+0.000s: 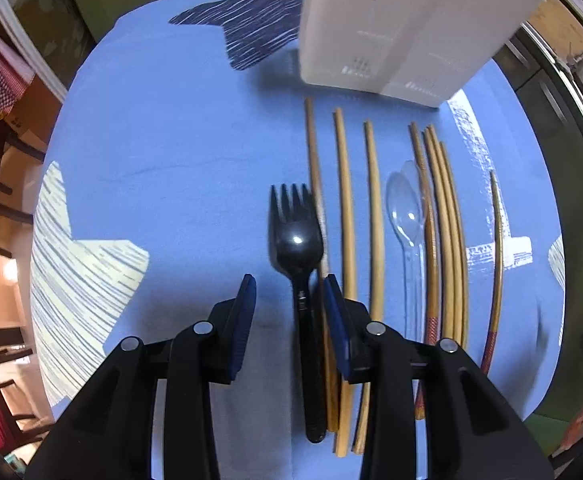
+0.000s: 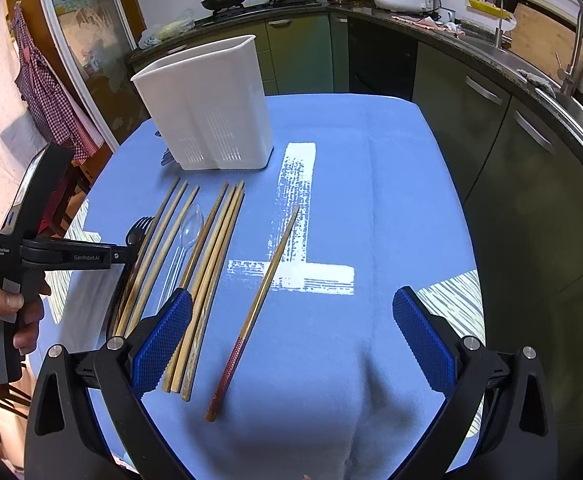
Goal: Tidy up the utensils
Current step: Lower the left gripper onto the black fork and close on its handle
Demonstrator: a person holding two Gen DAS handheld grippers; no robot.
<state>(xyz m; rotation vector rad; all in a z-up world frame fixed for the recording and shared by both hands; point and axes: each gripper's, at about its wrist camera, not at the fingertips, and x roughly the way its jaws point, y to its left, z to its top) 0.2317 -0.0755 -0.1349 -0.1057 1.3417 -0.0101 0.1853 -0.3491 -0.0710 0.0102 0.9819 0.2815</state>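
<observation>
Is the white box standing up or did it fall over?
Standing up. The white box sits flat on the blue tablecloth, with its open top facing upward.

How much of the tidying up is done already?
Nothing looks put away yet. The white holder stands on the blue cloth, its inside hidden. The left gripper is around the black fork, not clearly squeezing it. The right gripper is open and empty. The chopsticks and clear spoon still wait.
</observation>
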